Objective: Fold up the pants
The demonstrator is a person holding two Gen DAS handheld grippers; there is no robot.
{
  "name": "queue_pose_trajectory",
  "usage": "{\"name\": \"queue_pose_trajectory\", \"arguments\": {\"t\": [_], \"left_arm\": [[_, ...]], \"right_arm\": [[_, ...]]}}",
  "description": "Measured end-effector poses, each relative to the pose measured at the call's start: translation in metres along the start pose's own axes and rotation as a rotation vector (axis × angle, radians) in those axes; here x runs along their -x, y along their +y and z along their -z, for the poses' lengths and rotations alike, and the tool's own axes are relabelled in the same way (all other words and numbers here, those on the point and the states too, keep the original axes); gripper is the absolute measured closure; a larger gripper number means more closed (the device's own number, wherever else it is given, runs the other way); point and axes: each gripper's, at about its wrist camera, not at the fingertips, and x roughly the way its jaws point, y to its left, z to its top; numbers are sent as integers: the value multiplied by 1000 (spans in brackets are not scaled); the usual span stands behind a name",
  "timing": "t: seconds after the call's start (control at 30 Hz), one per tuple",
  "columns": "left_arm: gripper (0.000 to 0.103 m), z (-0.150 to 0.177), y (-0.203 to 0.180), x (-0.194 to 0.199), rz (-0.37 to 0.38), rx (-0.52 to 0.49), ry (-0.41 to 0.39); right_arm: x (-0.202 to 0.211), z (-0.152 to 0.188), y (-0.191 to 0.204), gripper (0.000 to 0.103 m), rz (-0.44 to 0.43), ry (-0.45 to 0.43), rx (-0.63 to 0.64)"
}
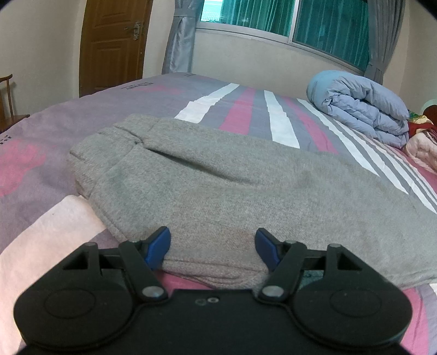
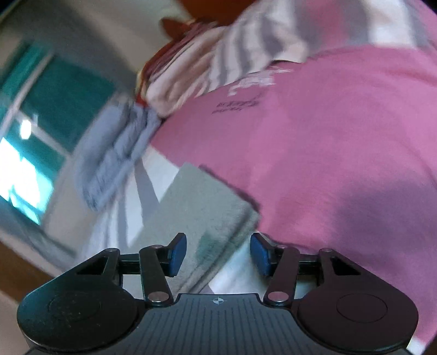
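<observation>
- Pants [image 1: 232, 185] lie flat on the bed [image 1: 82, 114], grey and already doubled over, the waistband end on the far left side and the body running off to the right
- Left gripper [image 1: 213, 245] sits at the near folded edge of the pants, jaws apart, the stacked layers of the fold lying between the blue pads [image 1: 159, 245]
- Those pads flank the cloth rather than pinch it, so I read the left as open, parked there either after a release or ready to take the edge
- Right gripper [image 2: 218, 252] is over the other end of the pants, its view tilted and smeared with motion
- Its jaws stand apart too, a grey corner of the pants below and between them, with white sheet showing beside it; no pad presses on cloth that I can see
- Beyond the pants from the left view, a rolled blue quilt [image 1: 363, 109] rests near the window [image 1: 273, 16], well apart from the work
- My judgement: one fold is in, and laying the pants square across the open middle of the bed leaves room for a second fold
- The fold's thick edge by the left jaws looks like the natural place to grip for that next turn
</observation>
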Motion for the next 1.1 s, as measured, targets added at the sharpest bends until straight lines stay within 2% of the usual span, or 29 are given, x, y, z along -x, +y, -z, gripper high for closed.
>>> {"name": "queue_pose_trajectory", "arguments": {"t": [0.03, 0.07, 0.13, 0.2, 0.27, 0.33, 0.37, 0.4, 0.53, 0.7, 0.77, 0.8, 0.87, 0.97, 1.03, 1.1], "left_arm": [[42, 0, 0, 0, -1, -2, 0], [42, 0, -1, 0, -2, -5, 0], [42, 0, -1, 0, -2, -8, 0], [41, 0, -1, 0, 1, -7, 0], [41, 0, -1, 0, 1, -10, 2], [41, 0, -1, 0, 0, -12, 2], [41, 0, 0, 0, 1, -11, 3], [41, 0, 1, 0, 2, -10, 2], [40, 1, 1, 0, 5, -9, 0], [40, 1, 1, 0, 6, -9, 0], [40, 0, 1, 0, 7, -10, 2], [40, 0, 1, 1, 7, -12, 1], [40, 1, 1, 1, 10, -15, 2], [40, 1, 4, 2, 19, -5, -2], [40, 1, 4, 2, 23, -1, -3], [40, 1, 4, 2, 22, -2, -2]], "right_arm": [[-6, -4, 10, 90, 25, 21, 58], [-7, -10, 16, 90, 4, 18, 82], [5, -27, 25, 90, -76, -45, 94], [15, -35, 31, 90, -101, -81, 103], [11, -34, 22, 90, -76, -77, 67], [-12, -22, -3, 90, -5, -1, -33], [-21, -14, -18, 90, 3, 26, -114], [-18, -10, -23, 90, -23, 3, -145], [-7, -6, -14, 89, -22, -5, -59], [-14, -11, -20, 87, -57, 32, -112], [-18, -21, -5, 90, -28, 44, -55], [-14, -31, 9, 91, -52, 19, -12], [9, -48, 35, 91, -183, -67, 24], [42, -58, 60, 91, -292, -161, 118], [46, -50, 48, 91, -263, -164, 124], [21, -35, 13, 91, -152, -76, 46]]}}
